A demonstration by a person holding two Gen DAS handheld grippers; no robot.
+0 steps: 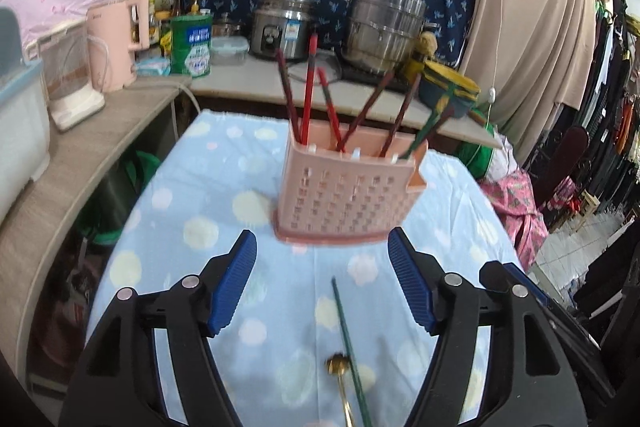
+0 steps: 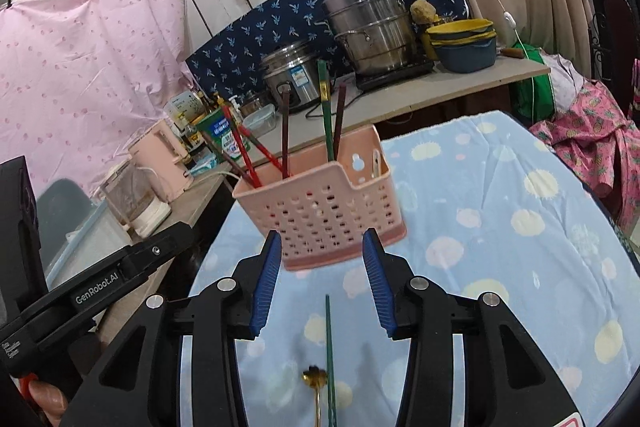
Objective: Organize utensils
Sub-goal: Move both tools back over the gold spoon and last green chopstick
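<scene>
Two utensils left on cloth: green chopstick (image 2: pixel 329 351), gold spoon (image 2: pixel 316 387). Chopstick thin, stiff, light (likely slippery); pinch mid-shaft. Left gripper (image 1: pixel 322 275) and right gripper (image 2: pixel 320 277) both spread, empty, before pink caddy (image 2: pixel 320 211).

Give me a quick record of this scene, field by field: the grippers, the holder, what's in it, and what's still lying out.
left gripper: open, empty, above the cloth
right gripper: open, empty
utensil holder: pink, perforated, upright on the dotted blue cloth
in holder: red, brown and green chopsticks, leaning
still out: one green chopstick and a gold spoon, side by side on the cloth, in front of the holder
</scene>
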